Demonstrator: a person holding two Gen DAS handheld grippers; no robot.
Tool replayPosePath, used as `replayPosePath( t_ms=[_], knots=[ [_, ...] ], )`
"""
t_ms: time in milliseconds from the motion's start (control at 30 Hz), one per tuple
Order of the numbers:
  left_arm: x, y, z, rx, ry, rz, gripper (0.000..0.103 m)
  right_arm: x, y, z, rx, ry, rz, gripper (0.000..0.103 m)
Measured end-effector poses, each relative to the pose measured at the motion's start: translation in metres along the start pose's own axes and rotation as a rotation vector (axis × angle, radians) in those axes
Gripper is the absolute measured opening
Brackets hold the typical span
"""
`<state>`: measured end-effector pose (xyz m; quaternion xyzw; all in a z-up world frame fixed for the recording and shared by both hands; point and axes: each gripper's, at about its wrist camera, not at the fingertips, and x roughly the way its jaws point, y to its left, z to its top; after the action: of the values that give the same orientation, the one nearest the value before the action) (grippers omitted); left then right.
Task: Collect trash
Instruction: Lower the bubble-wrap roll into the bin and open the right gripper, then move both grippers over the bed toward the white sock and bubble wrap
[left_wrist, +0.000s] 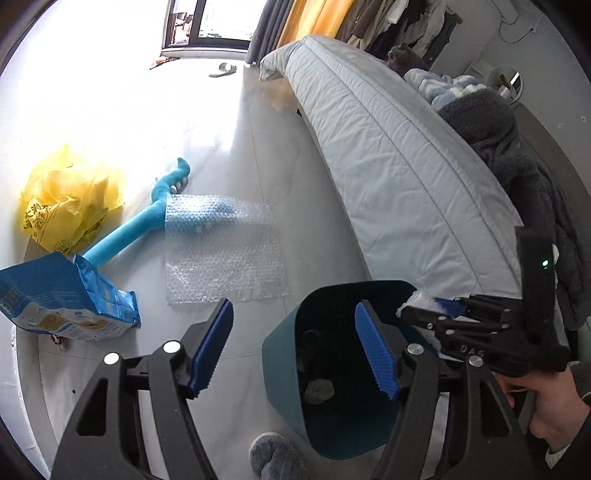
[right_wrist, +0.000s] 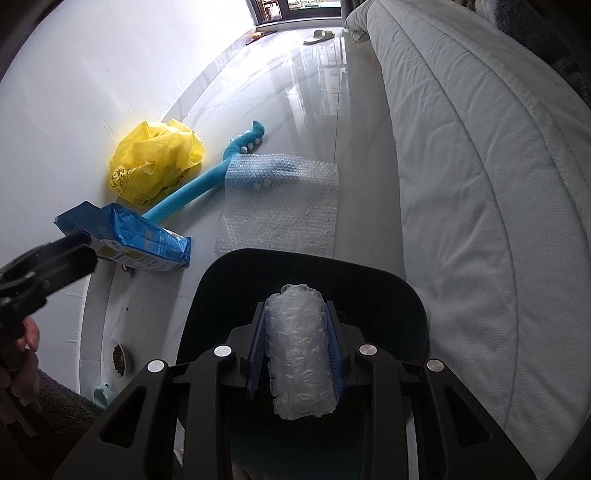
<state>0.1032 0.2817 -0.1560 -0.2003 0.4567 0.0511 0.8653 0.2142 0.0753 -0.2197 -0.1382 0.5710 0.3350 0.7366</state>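
My right hand-held gripper (right_wrist: 297, 354) clamps a bubble-wrap roll (right_wrist: 299, 350) above the bin (right_wrist: 406, 291). My left hand-held gripper (left_wrist: 295, 347) stands apart, empty. Farther off on the floor (right_wrist: 258, 92): flat bubble wrap (right_wrist: 284, 210), blue bag (right_wrist: 147, 240), yellow bag (right_wrist: 155, 162)

Our left gripper (left_wrist: 295, 347) points steeply down, its blue pads (left_wrist: 212, 347) standing apart with nothing between them. Our right gripper (right_wrist: 298, 345) also tilts steeply down, its pads pressed against both sides of a roll of bubble wrap (right_wrist: 299, 350). Our right hand (left_wrist: 546, 410) wraps its handle; our left hand (right_wrist: 22, 354) grips the other.
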Motion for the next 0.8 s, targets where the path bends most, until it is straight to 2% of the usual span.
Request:
replayPosePath(
  t_ms=[300,333,433,600,800],
  knots=[
    [-0.044,-0.009,0.014,0.025,-0.152,-0.056,0.067,0.018,0.004,-0.002,-0.024,0.049,-0.045,0.032],
    [-0.048,-0.011,0.016,0.029,-0.165,-0.067,0.067,0.019,0.004,-0.003,-0.023,0.054,-0.051,0.034],
    [-0.056,-0.019,0.02,0.042,-0.196,-0.097,0.067,0.019,0.004,-0.003,-0.017,0.055,-0.061,0.053],
    [-0.07,-0.031,0.028,0.053,-0.248,-0.142,0.067,0.017,0.005,-0.008,-0.036,0.067,-0.087,0.054],
    [-0.086,-0.053,0.04,0.06,-0.307,-0.224,0.067,-0.005,0.0,-0.015,-0.049,0.024,-0.072,0.058]
  ],
)
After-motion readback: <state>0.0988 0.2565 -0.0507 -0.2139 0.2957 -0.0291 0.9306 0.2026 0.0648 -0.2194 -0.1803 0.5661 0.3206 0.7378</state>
